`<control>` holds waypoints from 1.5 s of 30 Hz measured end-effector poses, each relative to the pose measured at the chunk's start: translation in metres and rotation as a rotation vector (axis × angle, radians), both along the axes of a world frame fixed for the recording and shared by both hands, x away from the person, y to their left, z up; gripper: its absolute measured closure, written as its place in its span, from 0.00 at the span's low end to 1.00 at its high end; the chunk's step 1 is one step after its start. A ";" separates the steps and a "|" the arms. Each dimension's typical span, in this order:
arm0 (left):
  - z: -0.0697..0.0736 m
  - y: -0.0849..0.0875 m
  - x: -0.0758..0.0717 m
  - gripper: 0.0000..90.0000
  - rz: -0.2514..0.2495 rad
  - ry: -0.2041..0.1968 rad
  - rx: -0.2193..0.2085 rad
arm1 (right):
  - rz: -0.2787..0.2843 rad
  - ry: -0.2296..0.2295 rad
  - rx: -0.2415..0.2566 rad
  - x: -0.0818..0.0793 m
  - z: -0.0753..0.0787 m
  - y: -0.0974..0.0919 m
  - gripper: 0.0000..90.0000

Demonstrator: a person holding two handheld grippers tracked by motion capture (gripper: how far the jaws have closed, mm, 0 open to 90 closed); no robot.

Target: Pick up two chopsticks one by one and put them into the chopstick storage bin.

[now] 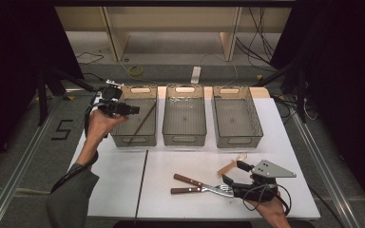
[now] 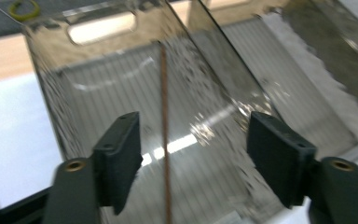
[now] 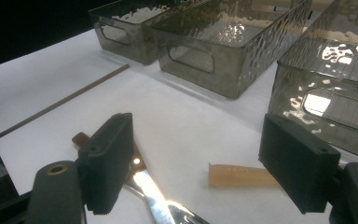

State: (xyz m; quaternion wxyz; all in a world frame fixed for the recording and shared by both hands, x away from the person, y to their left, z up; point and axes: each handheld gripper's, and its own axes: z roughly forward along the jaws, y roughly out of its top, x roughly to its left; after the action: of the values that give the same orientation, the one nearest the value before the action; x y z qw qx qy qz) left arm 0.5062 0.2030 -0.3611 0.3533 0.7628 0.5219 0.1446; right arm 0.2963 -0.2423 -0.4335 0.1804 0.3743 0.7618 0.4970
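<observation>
My left gripper point(image 1: 134, 110) hovers open over the left clear bin point(image 1: 119, 138). A thin brown stick point(image 1: 142, 121) leans inside that bin. In the left gripper view the stick point(image 2: 164, 116) runs up between the open jaws point(image 2: 193, 154), touching neither. A second stick point(image 1: 141, 185) lies on the white table. My right gripper point(image 1: 234, 173) is open near the front right, low over the table. Between its jaws point(image 3: 200, 163) lie a tan wooden piece point(image 3: 240, 176) and the metal end of a wooden-handled utensil point(image 3: 154, 196). Two such utensils point(image 1: 190, 184) lie side by side.
The middle bin point(image 1: 184, 138) and the right bin point(image 1: 236, 140) stand in a row with the left one at the table's back. Beyond the table are a floor with cables point(image 1: 138, 71) and wooden furniture legs point(image 1: 116, 38). Metal rails point(image 1: 313, 156) flank the table.
</observation>
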 end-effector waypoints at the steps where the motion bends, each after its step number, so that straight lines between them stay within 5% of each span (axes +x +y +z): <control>1: 0.001 0.001 -0.007 0.35 0.005 -0.003 -0.017 | -0.001 0.000 0.001 0.000 0.000 0.000 0.30; 3: 0.004 0.002 -0.027 0.32 0.000 -0.019 -0.062 | -0.002 0.001 -0.002 0.000 0.000 0.000 0.30; 9: -0.001 -0.002 -0.055 0.25 -0.026 -0.041 -0.099 | -0.003 -0.006 -0.001 -0.001 0.001 0.001 0.30; 13: -0.005 -0.016 -0.071 0.23 -0.085 -0.001 -0.031 | 0.002 -0.011 -0.004 -0.002 0.002 0.002 0.30; 20: -0.014 -0.025 -0.081 0.21 -0.084 0.057 0.027 | 0.005 -0.009 -0.002 -0.002 0.002 0.001 0.30; 29: -0.035 -0.034 -0.104 0.20 -0.138 0.197 0.136 | 0.008 -0.003 -0.013 -0.002 0.001 0.003 0.30; 32: -0.047 -0.037 -0.111 0.23 -0.155 0.240 0.148 | 0.009 -0.006 -0.014 -0.002 0.001 0.003 0.30; 35: -0.059 -0.043 -0.116 0.26 -0.178 0.282 0.203 | 0.012 -0.010 -0.016 -0.002 0.001 0.004 0.30; 45: -0.074 -0.052 -0.122 0.39 -0.215 0.336 0.248 | 0.016 -0.007 -0.021 -0.003 0.001 0.004 0.30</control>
State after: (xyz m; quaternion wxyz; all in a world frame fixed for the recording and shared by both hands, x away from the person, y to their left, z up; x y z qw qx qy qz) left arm 0.3845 0.1510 -0.4355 0.1785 0.8651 0.4671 0.0402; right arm 0.2935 -0.2385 -0.4322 0.1830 0.3648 0.7691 0.4918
